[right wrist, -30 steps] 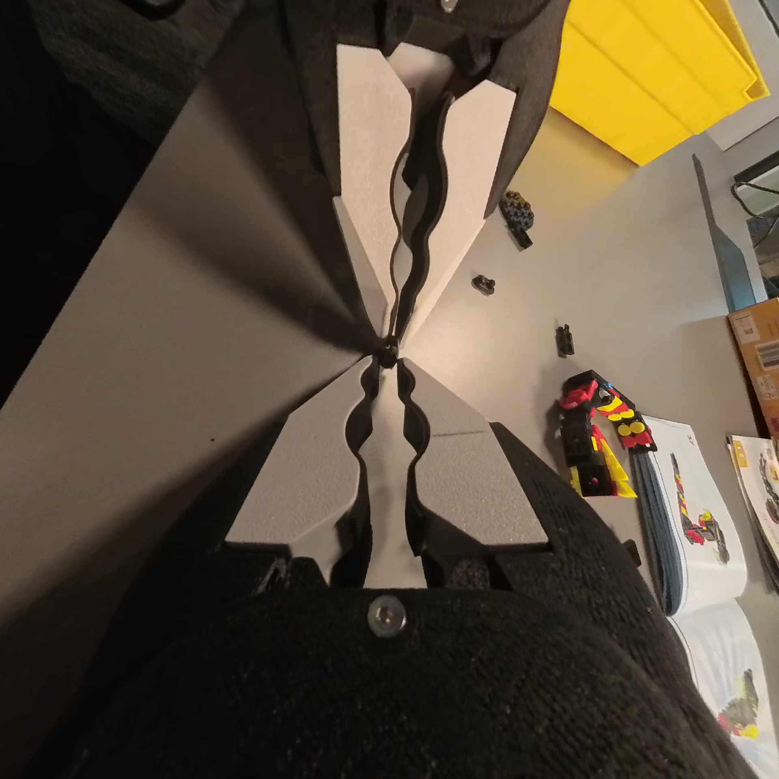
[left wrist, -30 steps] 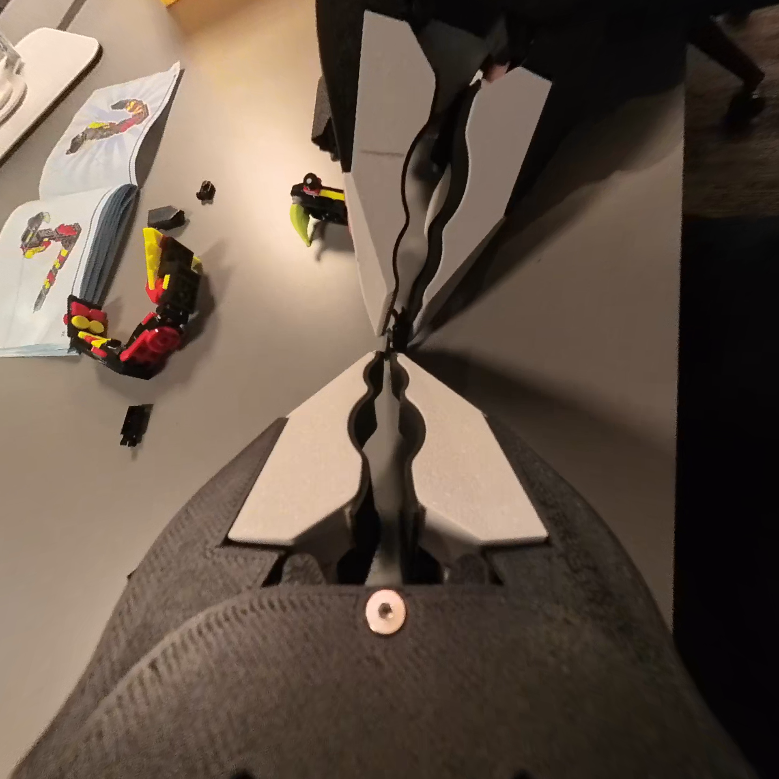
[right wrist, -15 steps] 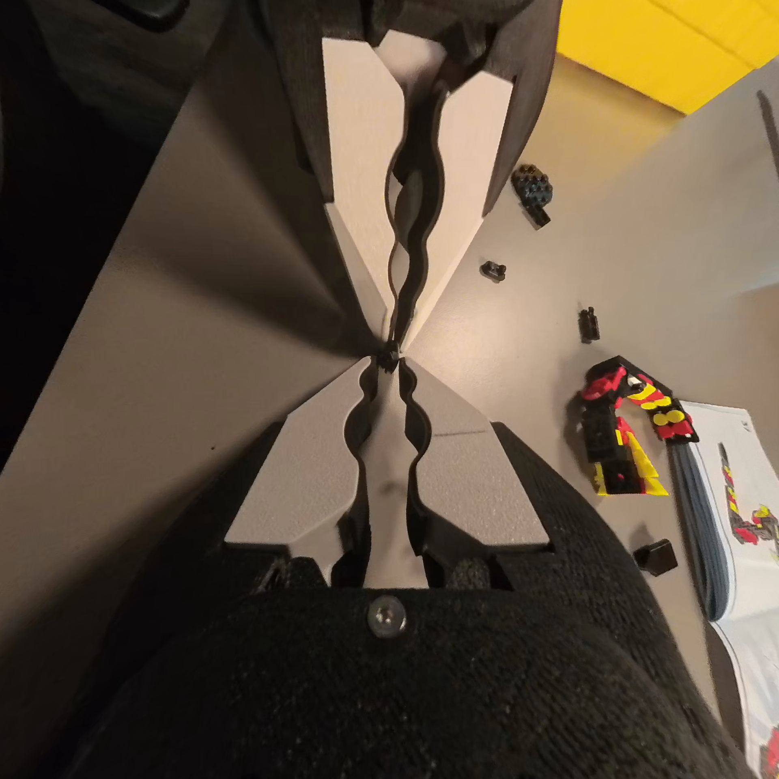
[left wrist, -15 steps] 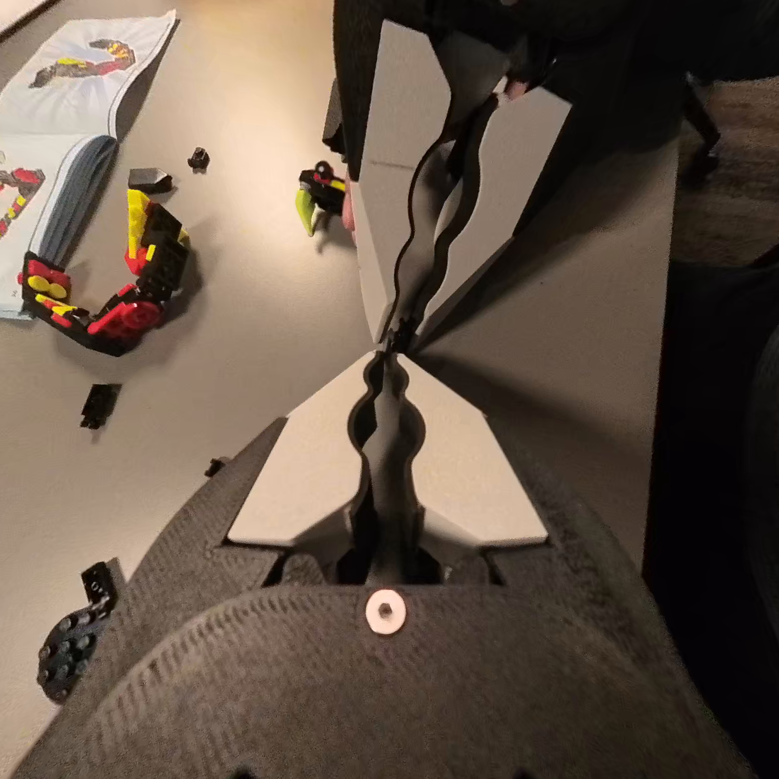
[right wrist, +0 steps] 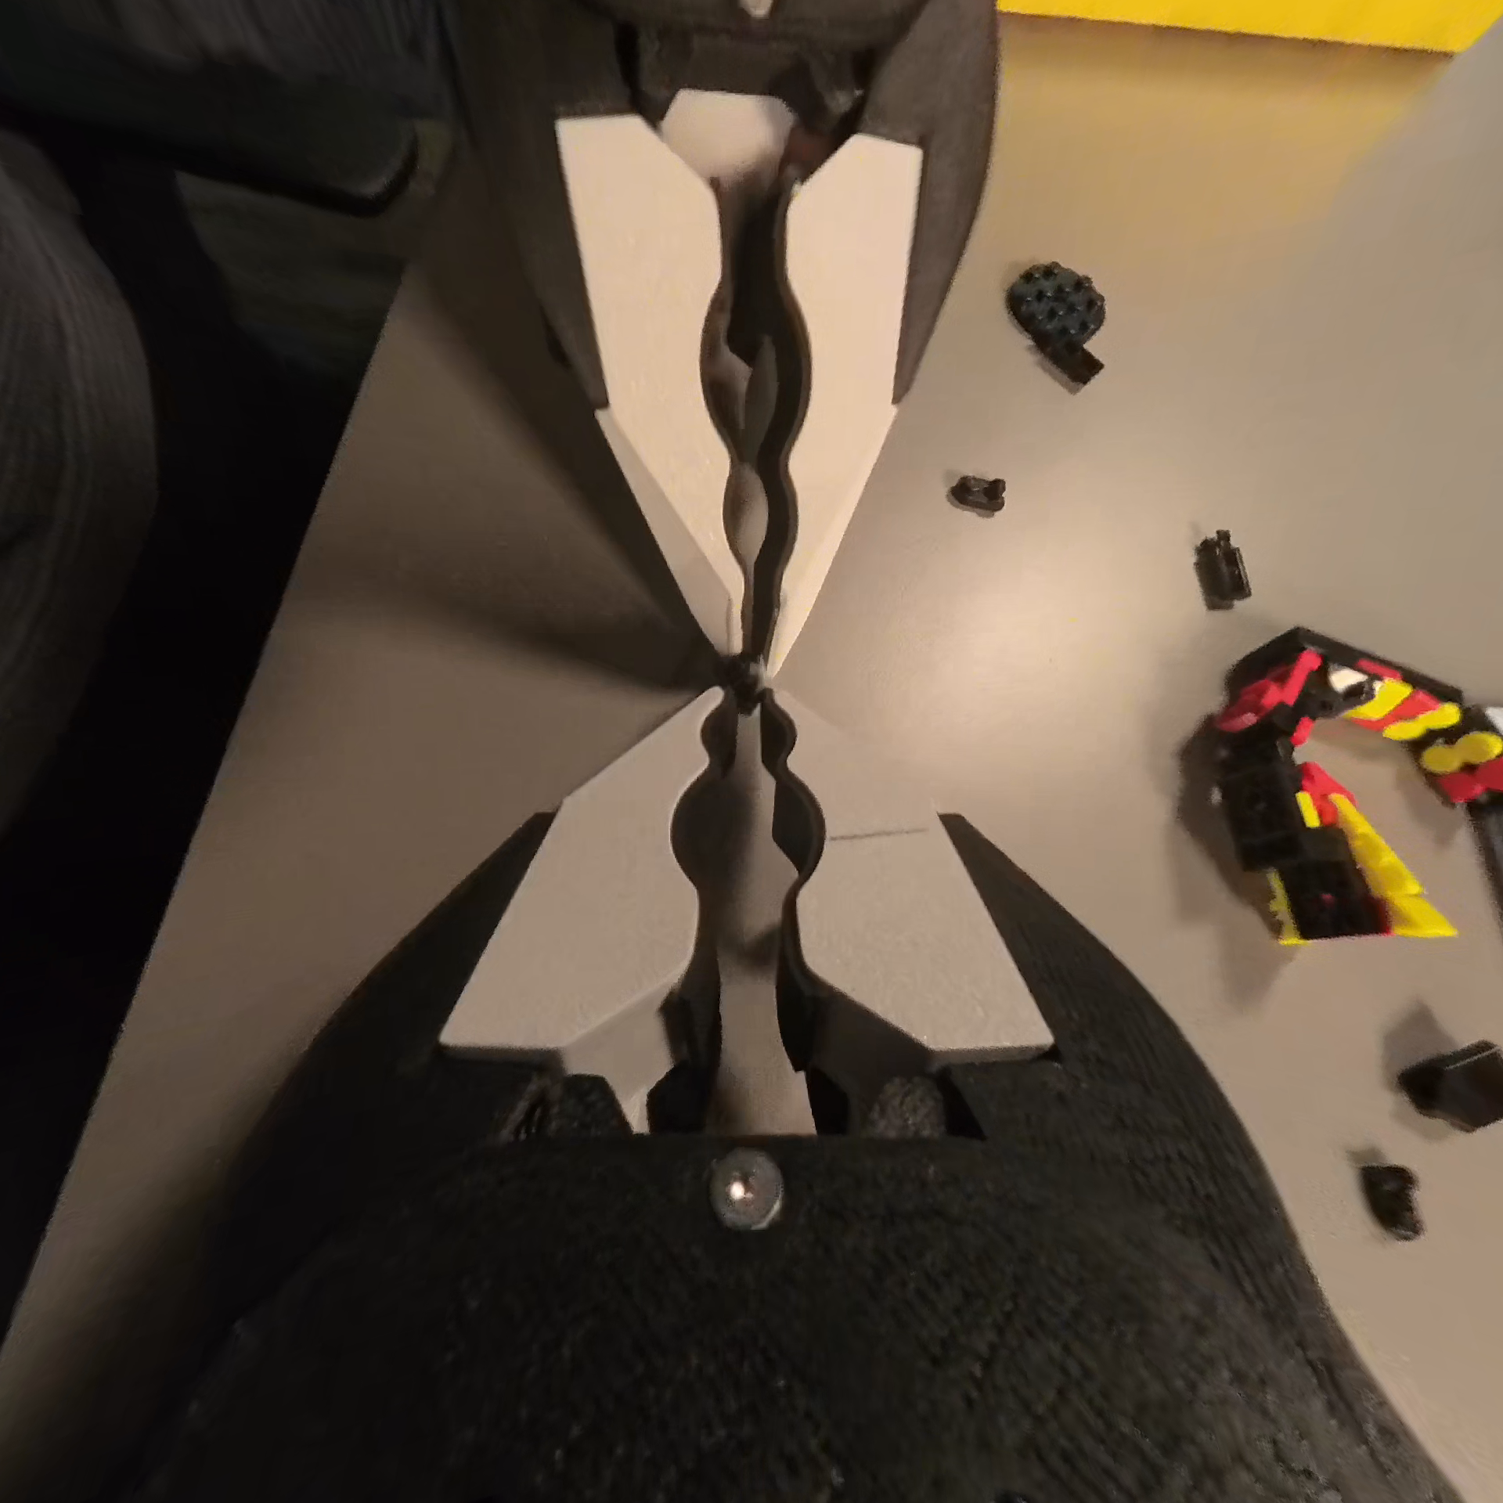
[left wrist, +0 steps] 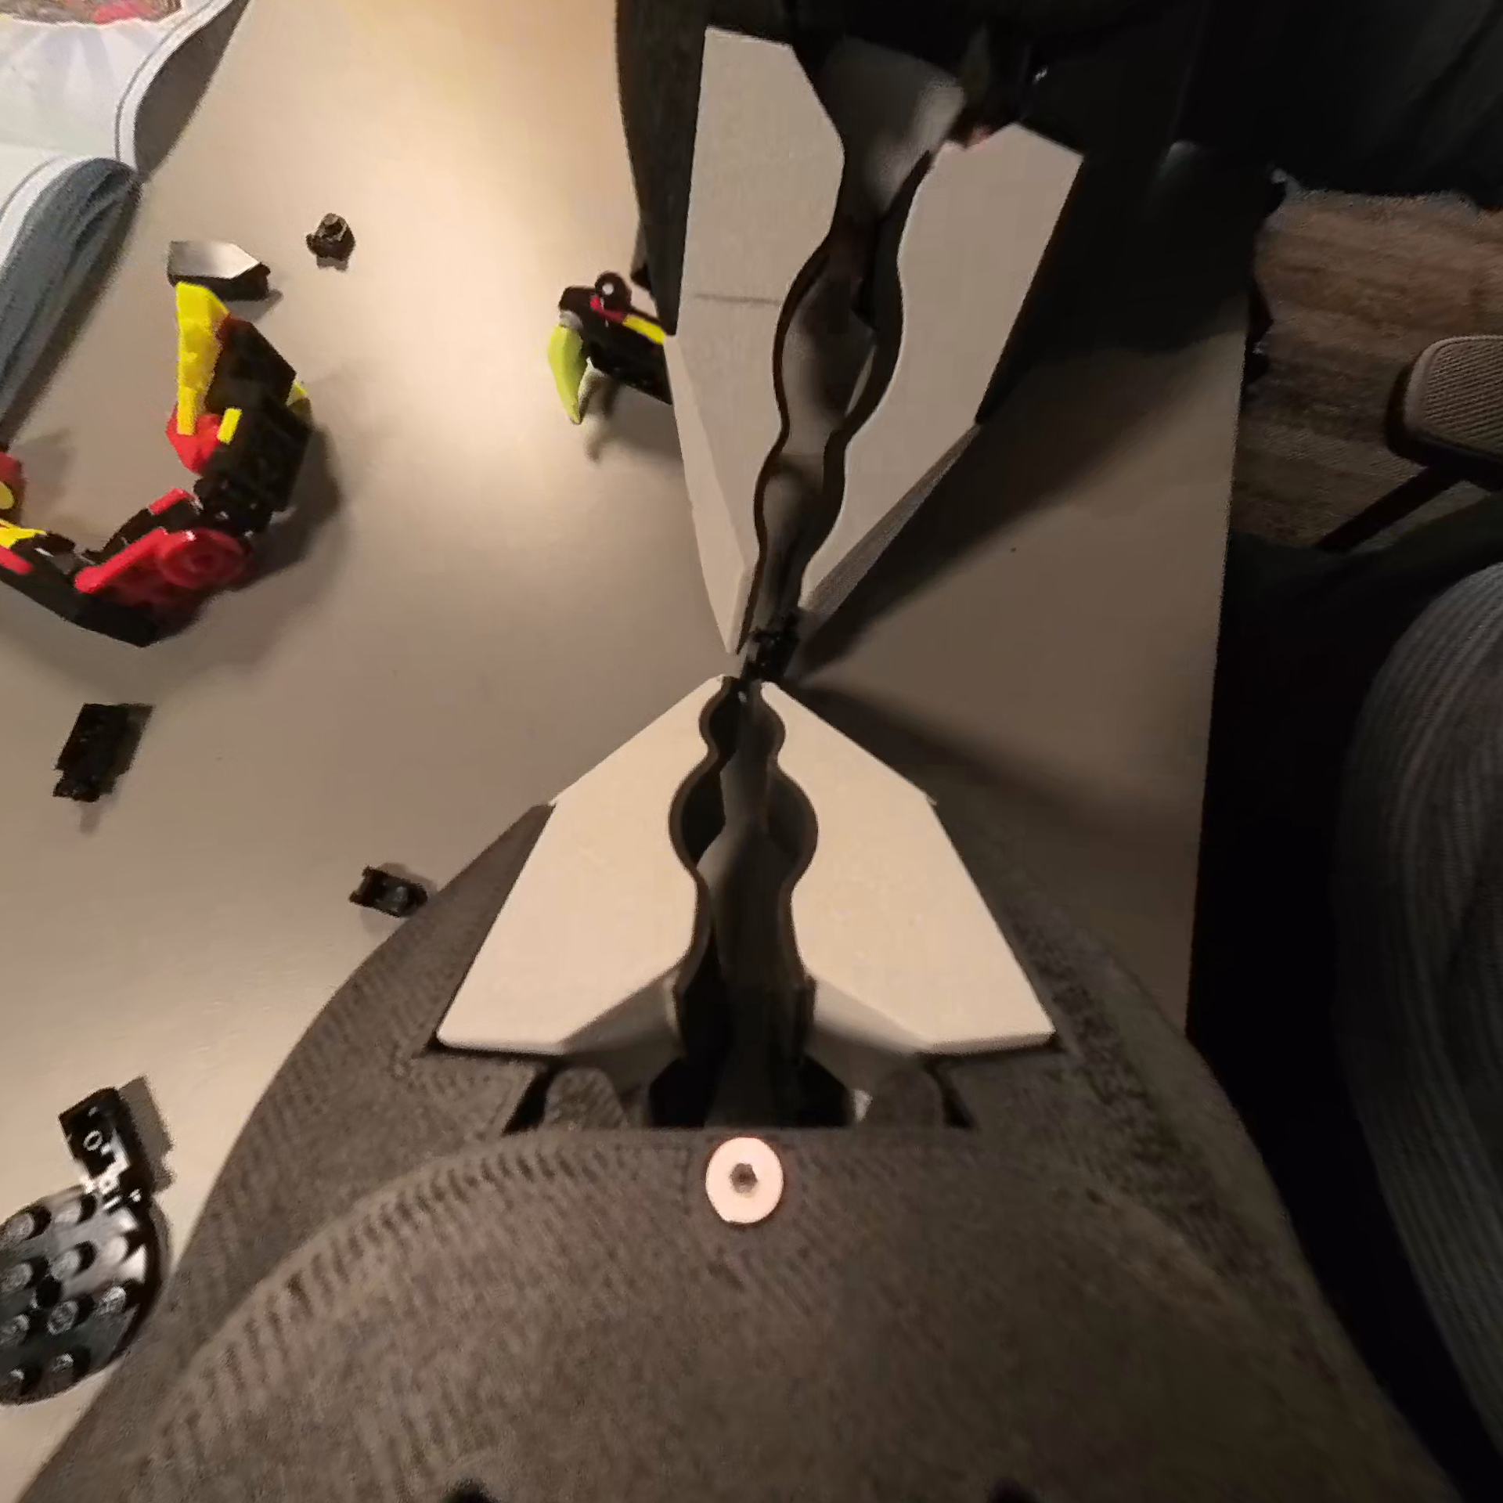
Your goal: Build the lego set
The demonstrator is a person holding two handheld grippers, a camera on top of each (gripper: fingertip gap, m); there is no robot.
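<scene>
Black piece (left wrist: 768, 646) pinched by both tools; yellow bin (right wrist: 1244, 16) only in right view

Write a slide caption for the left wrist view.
Both grippers meet tip to tip on a small black piece above the table.

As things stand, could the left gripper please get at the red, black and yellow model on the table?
Probably not yet: the left gripper is shut on a small black piece shared with the right gripper. The model itself lies unobstructed.

Bare table (left wrist: 1017, 732) beside the table edge; scattered black pieces (left wrist: 98, 748) and red-yellow assembly (left wrist: 203, 488) opposite
</scene>
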